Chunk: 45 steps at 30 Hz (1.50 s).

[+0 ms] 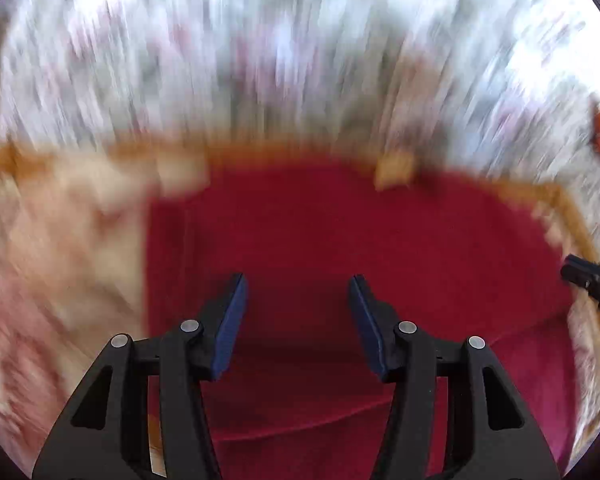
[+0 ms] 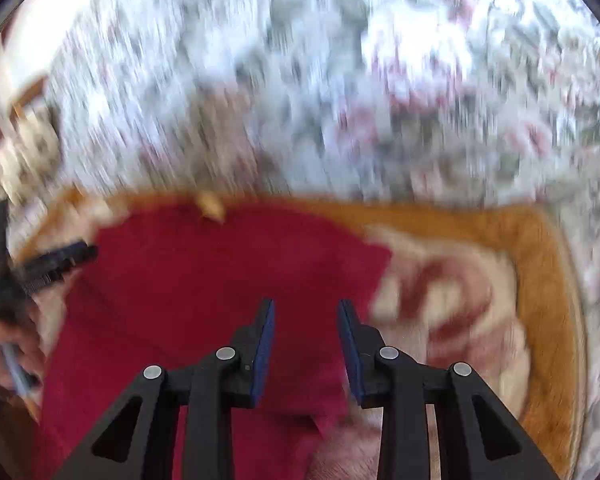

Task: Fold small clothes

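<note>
A dark red garment (image 1: 340, 240) lies spread on a cream mat, with a fold line across its near part; both views are blurred by motion. My left gripper (image 1: 298, 280) hovers over the garment's middle, open, its blue pads (image 1: 230, 332) wide apart with only cloth beneath them. In the right wrist view the same red garment (image 2: 220, 280) fills the lower left. My right gripper (image 2: 305, 304) stands open above its right edge, and nothing is pinched between its pads. The left gripper's fingers (image 2: 56, 260) show at the far left there, over the garment's left edge.
The cream mat with an orange border (image 2: 540, 280) lies on a floral bedspread (image 2: 340, 100). A small tan tag (image 1: 394, 172) sits at the garment's far edge. A hand (image 2: 8, 344) shows at the left rim. The right gripper's tip (image 1: 592, 284) enters at the right edge.
</note>
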Each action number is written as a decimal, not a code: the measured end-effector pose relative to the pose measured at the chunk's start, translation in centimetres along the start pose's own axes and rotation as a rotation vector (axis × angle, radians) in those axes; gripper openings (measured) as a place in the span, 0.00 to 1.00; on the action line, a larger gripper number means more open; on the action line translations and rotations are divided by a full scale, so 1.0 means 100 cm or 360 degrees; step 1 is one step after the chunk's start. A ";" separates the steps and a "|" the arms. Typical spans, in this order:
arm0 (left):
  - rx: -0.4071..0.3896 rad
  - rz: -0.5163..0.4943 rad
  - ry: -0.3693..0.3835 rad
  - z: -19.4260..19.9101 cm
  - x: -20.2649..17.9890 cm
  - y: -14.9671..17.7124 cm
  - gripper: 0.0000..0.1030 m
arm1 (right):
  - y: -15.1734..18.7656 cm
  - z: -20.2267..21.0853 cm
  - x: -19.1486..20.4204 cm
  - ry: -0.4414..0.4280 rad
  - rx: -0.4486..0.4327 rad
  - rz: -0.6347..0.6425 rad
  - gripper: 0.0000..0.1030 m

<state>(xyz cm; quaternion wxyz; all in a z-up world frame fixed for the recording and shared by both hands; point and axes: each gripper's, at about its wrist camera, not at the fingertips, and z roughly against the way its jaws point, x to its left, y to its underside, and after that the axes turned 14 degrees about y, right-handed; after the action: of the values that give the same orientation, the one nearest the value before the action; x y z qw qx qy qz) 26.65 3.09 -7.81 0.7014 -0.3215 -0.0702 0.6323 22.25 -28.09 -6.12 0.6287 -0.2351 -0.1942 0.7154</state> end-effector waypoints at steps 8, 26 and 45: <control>-0.0168 0.0009 0.0111 0.062 -0.004 0.005 0.56 | 0.020 -0.013 -0.012 0.0044 0.0129 -0.0078 0.43; 0.0184 0.0176 0.0212 0.196 -0.001 0.226 0.67 | 0.260 0.179 0.012 -0.0150 0.0210 -0.0432 0.45; 0.0125 0.0475 0.0691 0.197 0.005 0.285 0.67 | 0.296 0.160 0.023 -0.0620 0.0223 -0.0734 0.31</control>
<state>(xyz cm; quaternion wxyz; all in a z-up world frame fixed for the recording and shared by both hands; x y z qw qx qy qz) -7.16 10.52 -7.95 0.6109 -0.4290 0.1547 0.6472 -11.15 -29.51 -10.28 0.7401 0.0005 -0.3095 0.5970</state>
